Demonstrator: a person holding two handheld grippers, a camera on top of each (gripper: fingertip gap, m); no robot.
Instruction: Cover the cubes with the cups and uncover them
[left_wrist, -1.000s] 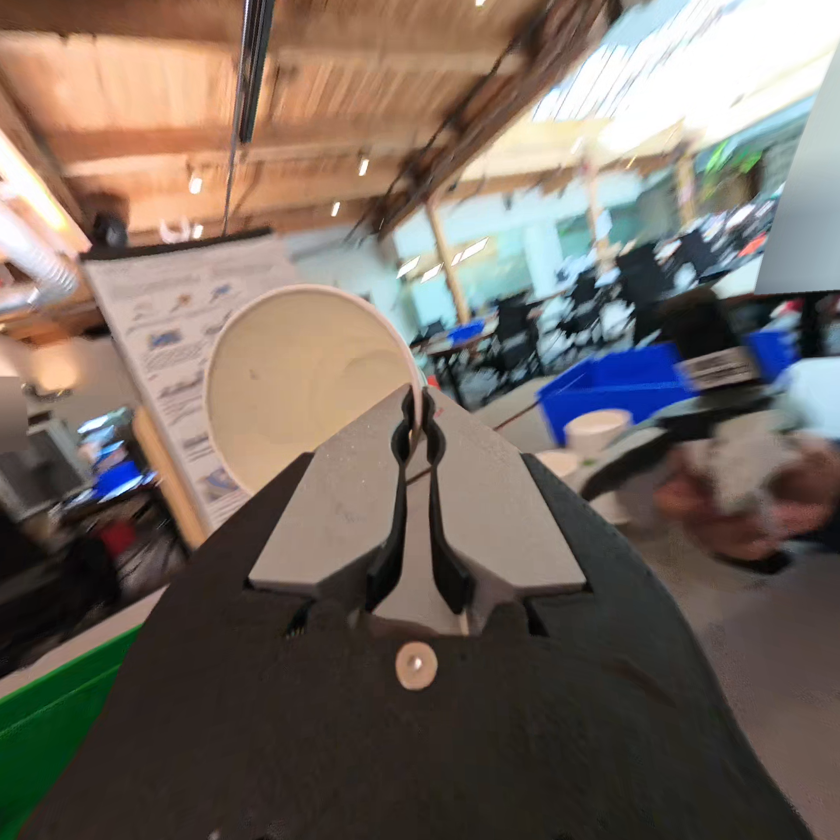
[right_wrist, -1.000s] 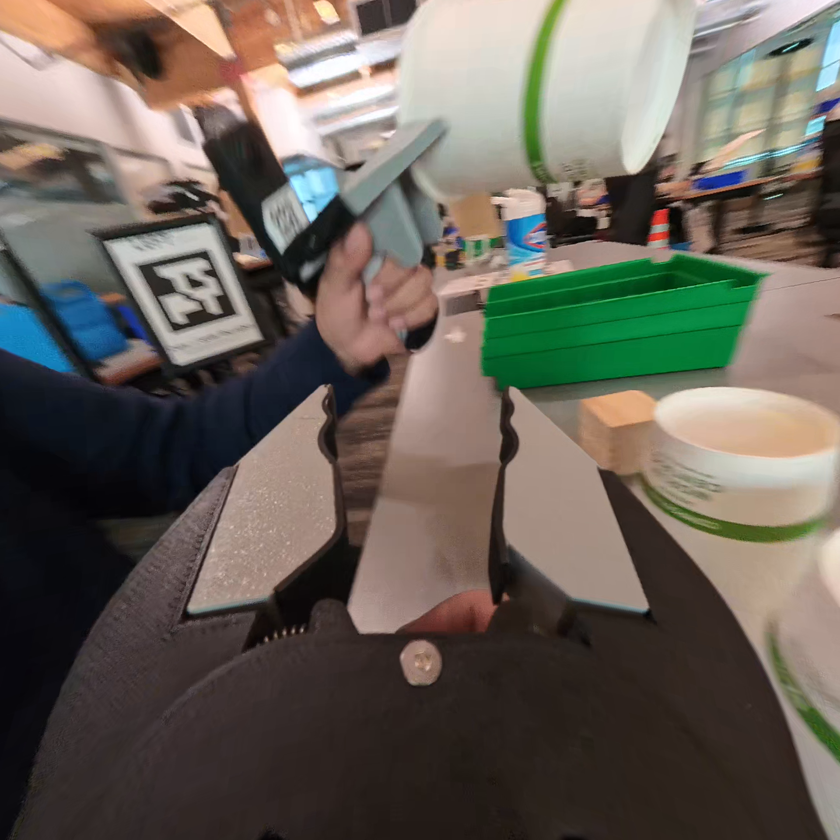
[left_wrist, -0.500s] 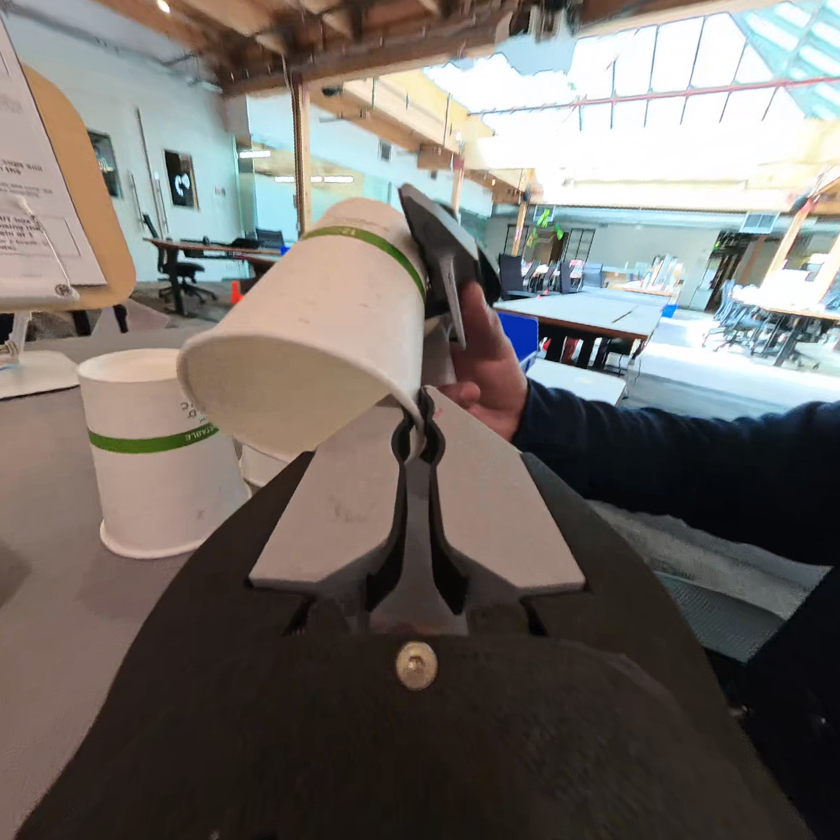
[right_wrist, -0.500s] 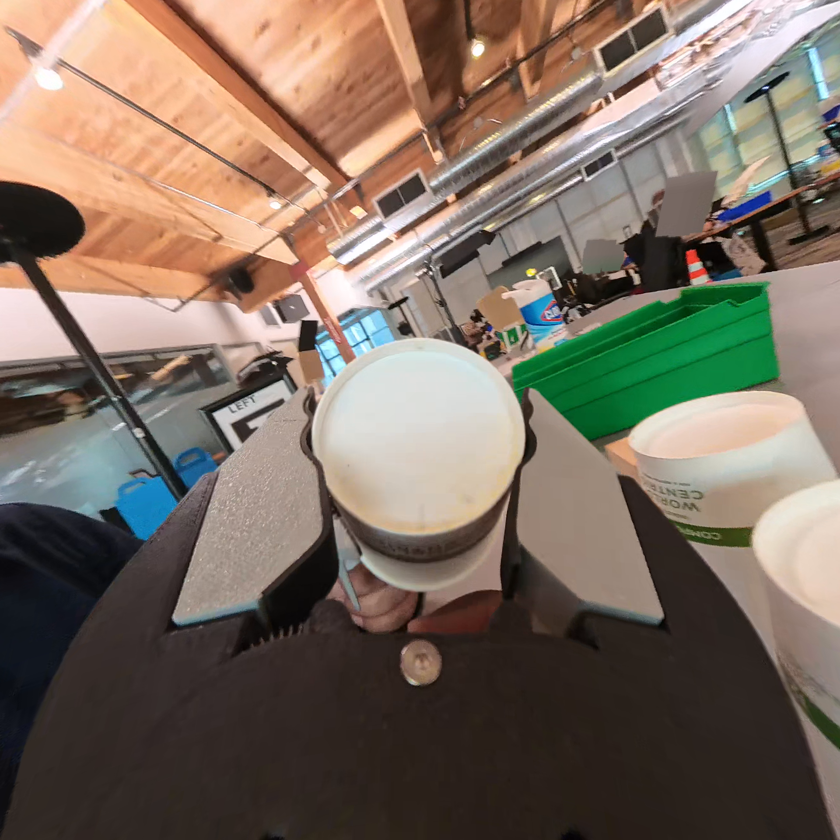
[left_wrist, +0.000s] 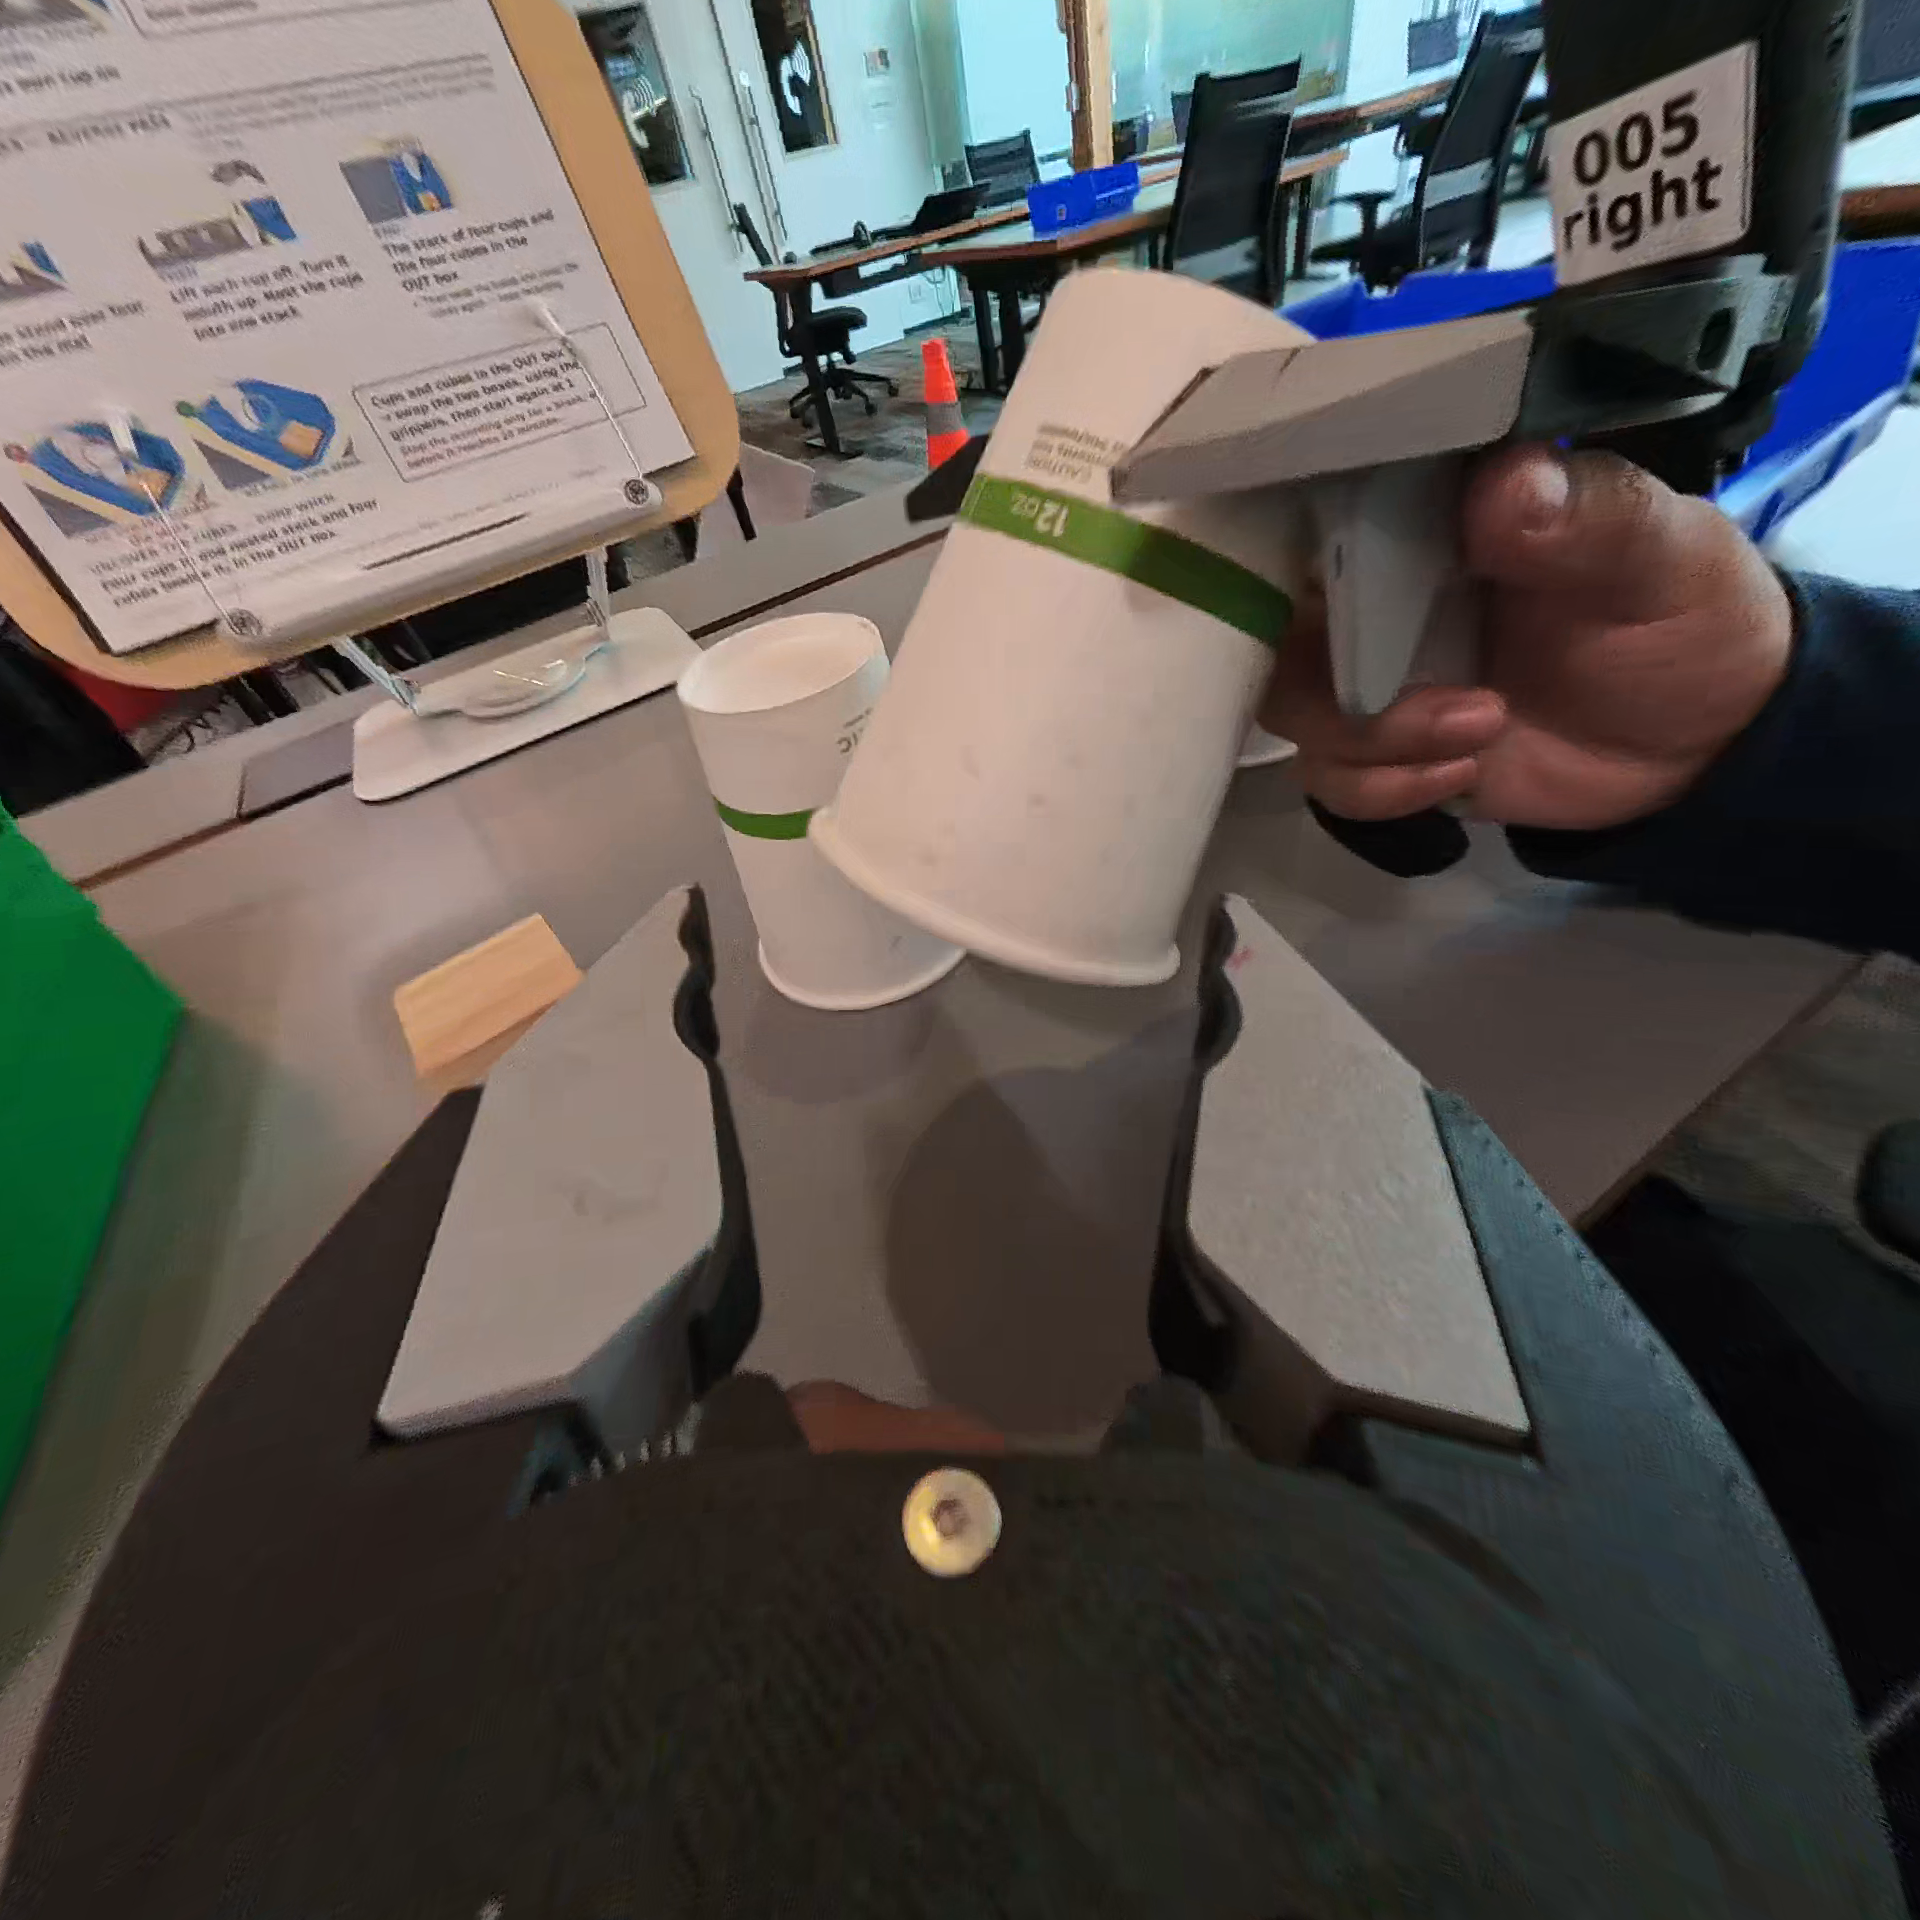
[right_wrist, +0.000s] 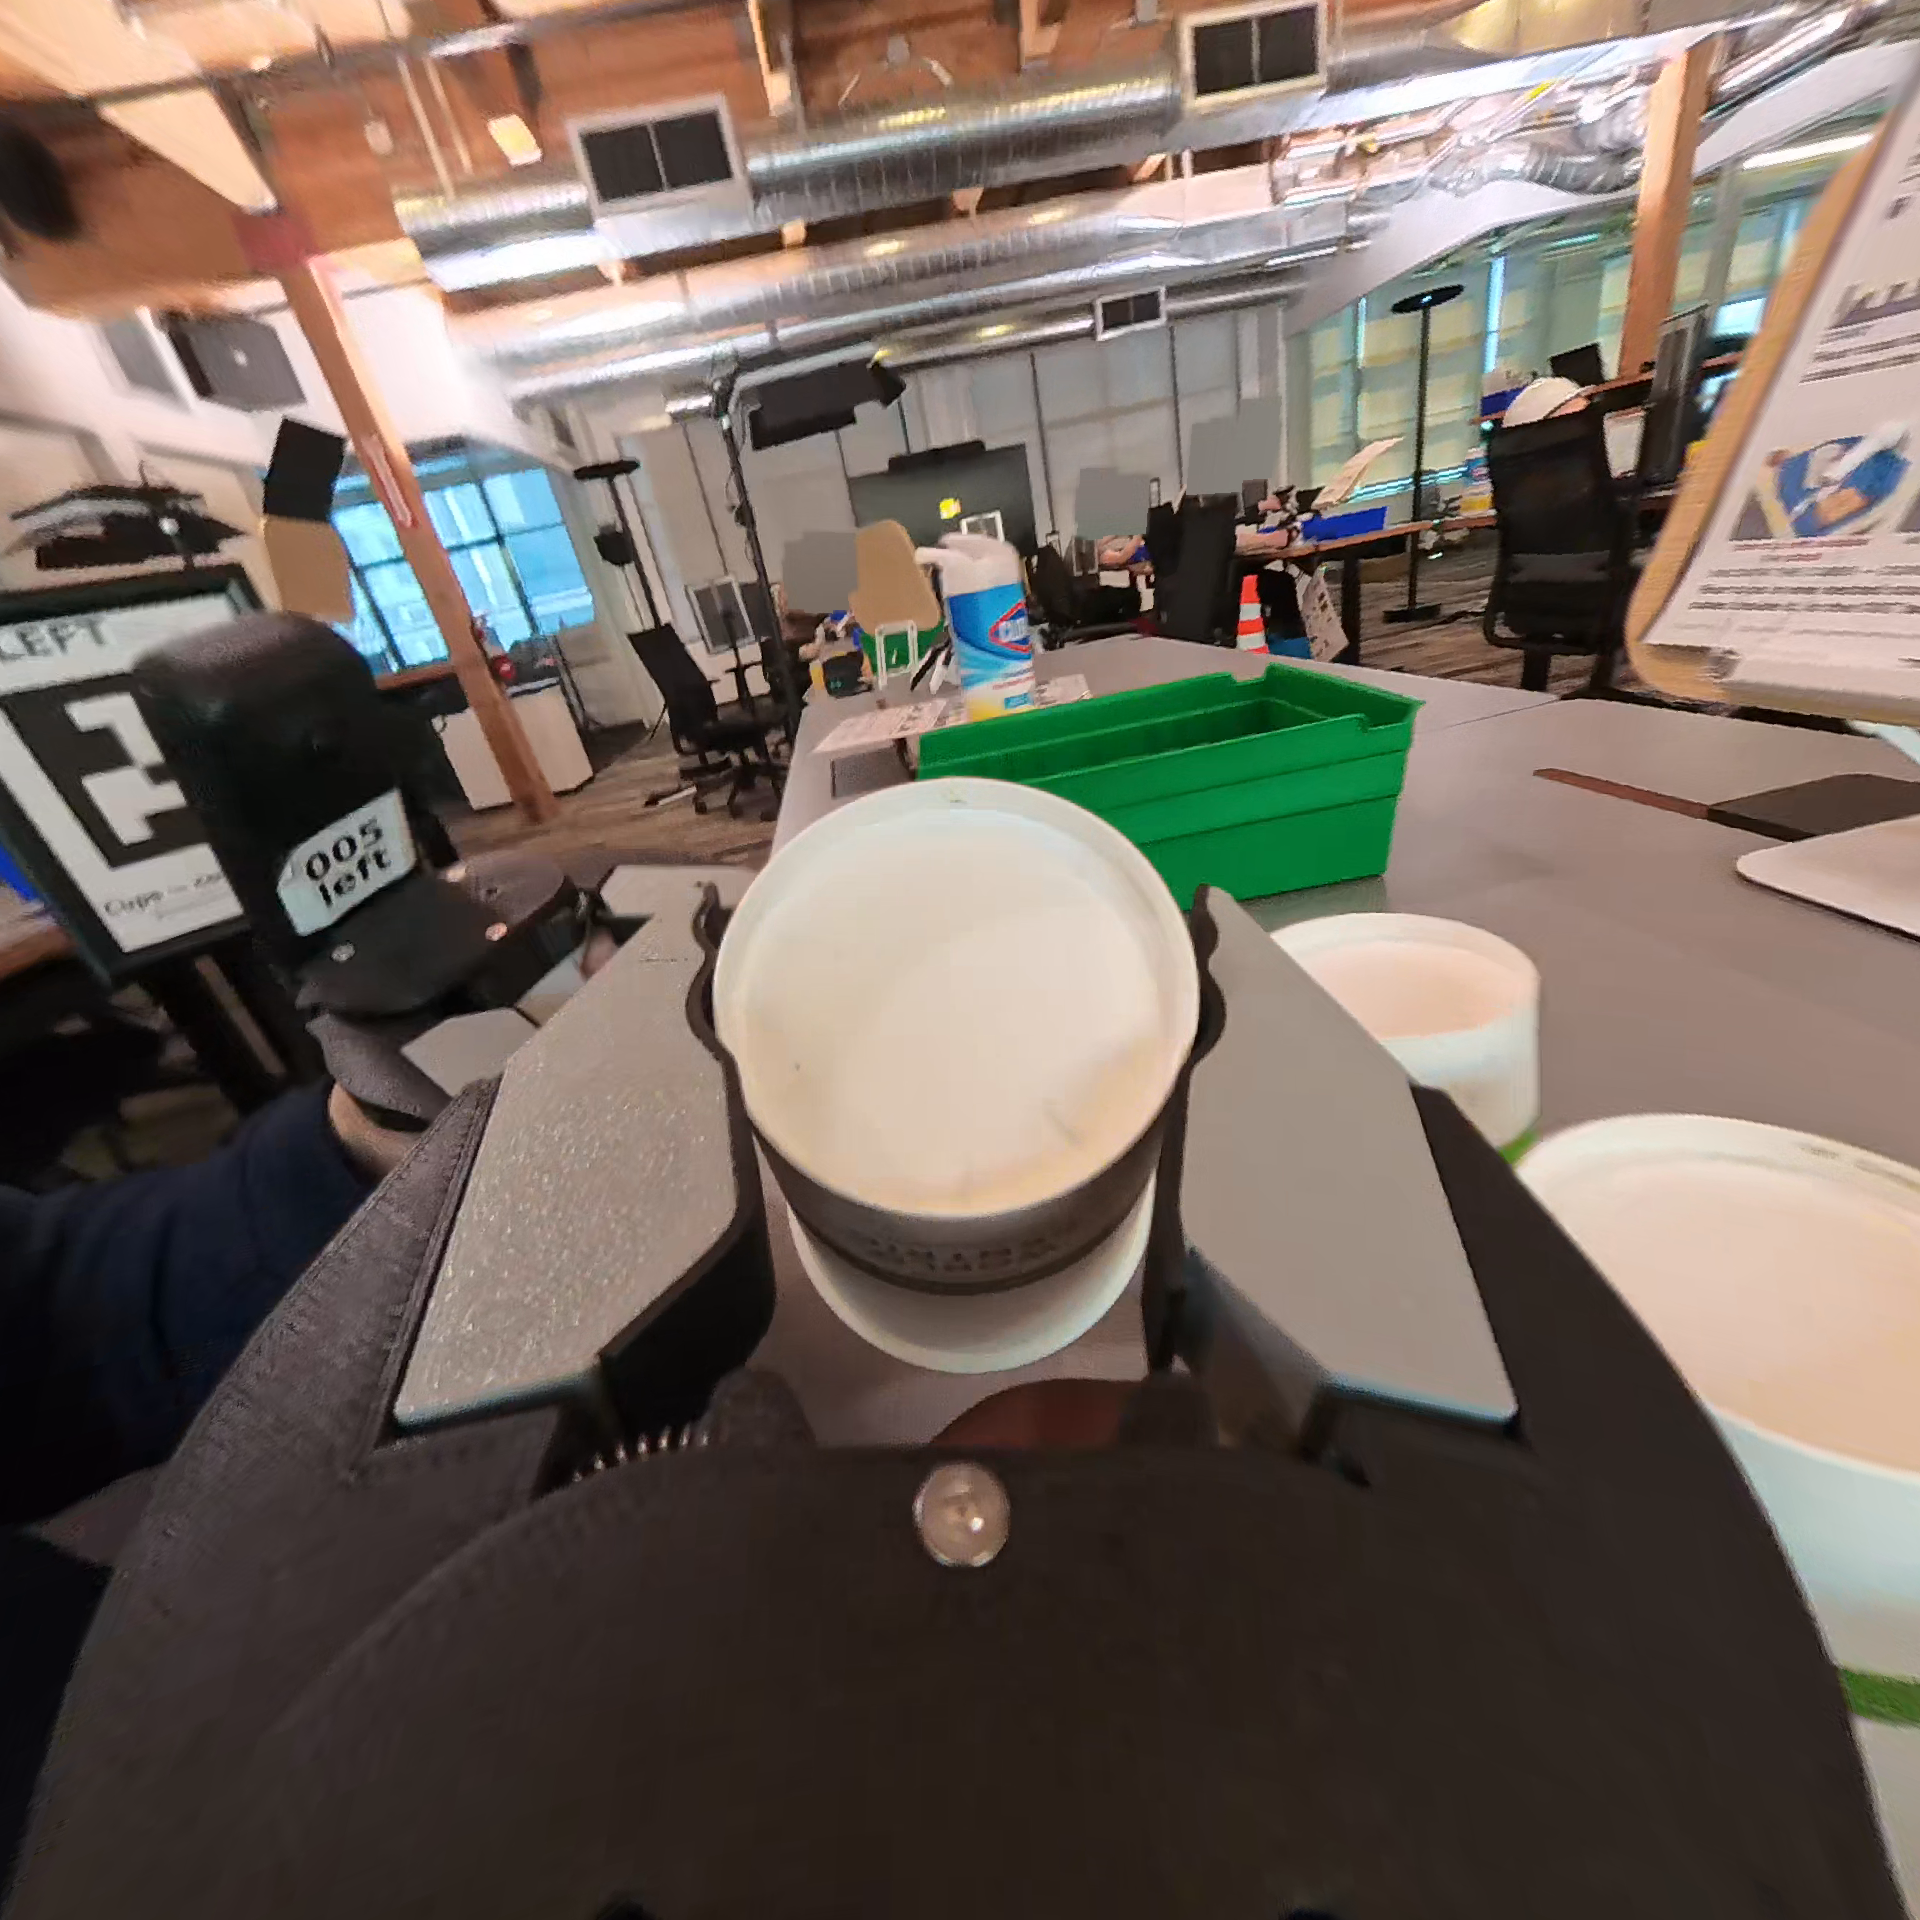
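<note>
Between right tongs (right_wrist: 954, 1023), inverted cup (right_wrist: 951, 1049)

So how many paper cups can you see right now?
3. One upside down in the right gripper: held cup. Two stand upside down on the table: far cup and near cup. More may be hidden.

Beside the bright green tray (right_wrist: 1226, 800), the white paper cup (left_wrist: 1060, 727) and its neighbouring cup (left_wrist: 790, 748) each wear a green band, and the wooden cube (left_wrist: 483, 987) is pale tan on the grey table (left_wrist: 312, 914).
</note>
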